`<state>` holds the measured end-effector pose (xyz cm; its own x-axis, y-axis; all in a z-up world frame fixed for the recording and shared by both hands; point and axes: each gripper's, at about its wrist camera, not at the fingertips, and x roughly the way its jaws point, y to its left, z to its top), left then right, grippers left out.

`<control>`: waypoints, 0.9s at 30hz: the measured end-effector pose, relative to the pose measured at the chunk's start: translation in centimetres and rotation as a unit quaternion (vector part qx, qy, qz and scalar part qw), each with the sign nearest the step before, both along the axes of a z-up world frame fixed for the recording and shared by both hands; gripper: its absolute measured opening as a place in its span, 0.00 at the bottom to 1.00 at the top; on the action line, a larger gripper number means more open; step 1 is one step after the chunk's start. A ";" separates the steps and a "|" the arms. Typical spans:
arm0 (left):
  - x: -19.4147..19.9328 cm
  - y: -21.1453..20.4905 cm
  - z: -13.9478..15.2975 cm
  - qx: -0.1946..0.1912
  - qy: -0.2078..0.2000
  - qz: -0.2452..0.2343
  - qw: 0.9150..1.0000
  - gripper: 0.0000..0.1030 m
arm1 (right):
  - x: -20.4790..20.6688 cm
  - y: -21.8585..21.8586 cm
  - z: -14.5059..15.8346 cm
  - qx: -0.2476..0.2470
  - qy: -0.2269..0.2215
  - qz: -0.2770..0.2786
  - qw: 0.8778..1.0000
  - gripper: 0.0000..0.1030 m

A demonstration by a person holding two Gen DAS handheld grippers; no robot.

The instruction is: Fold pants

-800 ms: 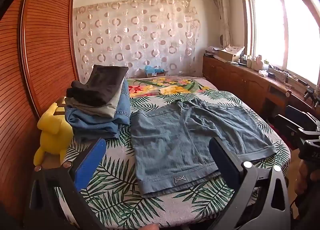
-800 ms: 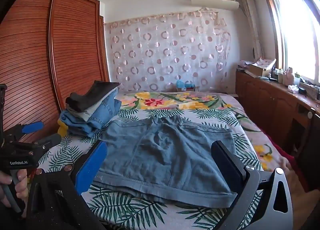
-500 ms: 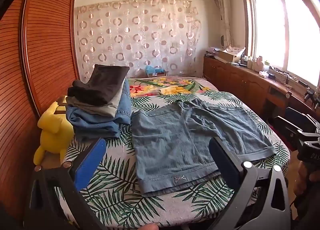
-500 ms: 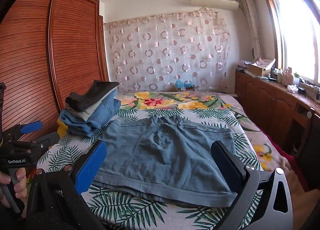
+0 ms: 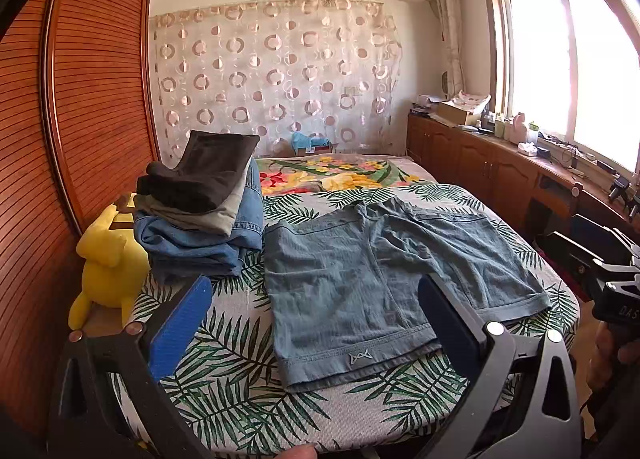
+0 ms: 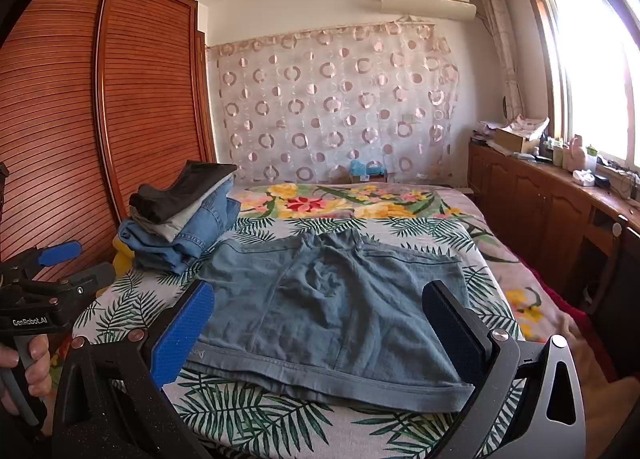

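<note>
Grey-blue denim shorts (image 5: 372,279) lie spread flat on the leaf-print bed cover (image 5: 224,363), leg hems toward me. My left gripper (image 5: 312,299) hangs open over the near left hem, holding nothing. In the right wrist view the same shorts (image 6: 332,307) fill the middle, and my right gripper (image 6: 320,307) stands open above their near edge, apart from the cloth. The left gripper's handle (image 6: 36,299) shows at the left edge in a hand.
A stack of folded clothes (image 5: 200,203) sits left of the shorts, also visible as a clothes stack (image 6: 180,215). A yellow plush toy (image 5: 108,259) leans by the wooden wardrobe (image 5: 80,99). A wooden counter (image 5: 500,163) runs under the window on the right.
Both views have drifted only slightly; the shorts lie as before and both grippers stay open.
</note>
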<state>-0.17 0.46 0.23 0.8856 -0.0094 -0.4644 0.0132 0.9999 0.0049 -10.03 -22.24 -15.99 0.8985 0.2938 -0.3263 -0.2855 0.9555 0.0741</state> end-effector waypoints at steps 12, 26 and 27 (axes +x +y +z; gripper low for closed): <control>-0.1 0.0 0.0 0.000 -0.001 -0.001 1.000 1.00 | -0.1 0.0 0.0 0.000 0.000 0.000 1.000 1.00; -0.4 -0.1 0.4 0.001 -0.003 0.000 1.000 1.00 | 0.0 0.0 -0.1 0.001 0.001 -0.002 1.000 1.00; -0.6 -0.2 0.5 0.001 -0.004 0.000 1.000 1.00 | 0.0 0.0 -0.1 0.002 0.001 -0.001 1.000 1.00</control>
<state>-0.73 0.28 0.77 0.8889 -0.0088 -0.4581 0.0135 0.9999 0.0069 -10.05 -22.25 -16.08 0.8988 0.2926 -0.3265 -0.2831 0.9560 0.0776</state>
